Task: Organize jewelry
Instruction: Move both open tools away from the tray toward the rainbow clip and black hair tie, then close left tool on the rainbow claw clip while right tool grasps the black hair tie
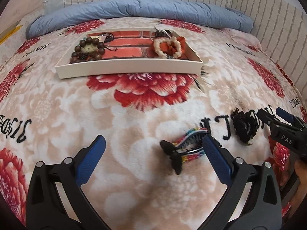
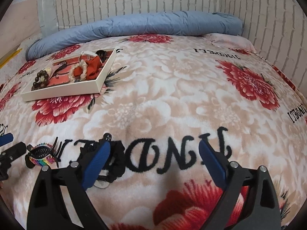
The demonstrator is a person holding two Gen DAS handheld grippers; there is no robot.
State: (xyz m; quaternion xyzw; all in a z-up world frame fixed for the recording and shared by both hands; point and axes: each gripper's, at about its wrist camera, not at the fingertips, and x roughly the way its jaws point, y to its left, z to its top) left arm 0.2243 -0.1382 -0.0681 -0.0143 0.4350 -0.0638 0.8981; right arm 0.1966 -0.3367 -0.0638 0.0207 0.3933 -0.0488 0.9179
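Both spread wide: left gripper (image 1: 153, 143) beside the hair clip (image 1: 189, 143), right gripper (image 2: 154, 149) beside the black scrunchie (image 2: 117, 159).

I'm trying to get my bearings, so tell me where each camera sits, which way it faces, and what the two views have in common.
Left wrist: rides the open left claw, low over the floral fleece blanket, facing the white shallow cardboard tray; the right claw and some skin show at right.
Right wrist: rides the open right claw, facing the same way; the left claw shows at left.
Shared: the tray, rainbow-beaded black hair clip, black fabric scrunchie.
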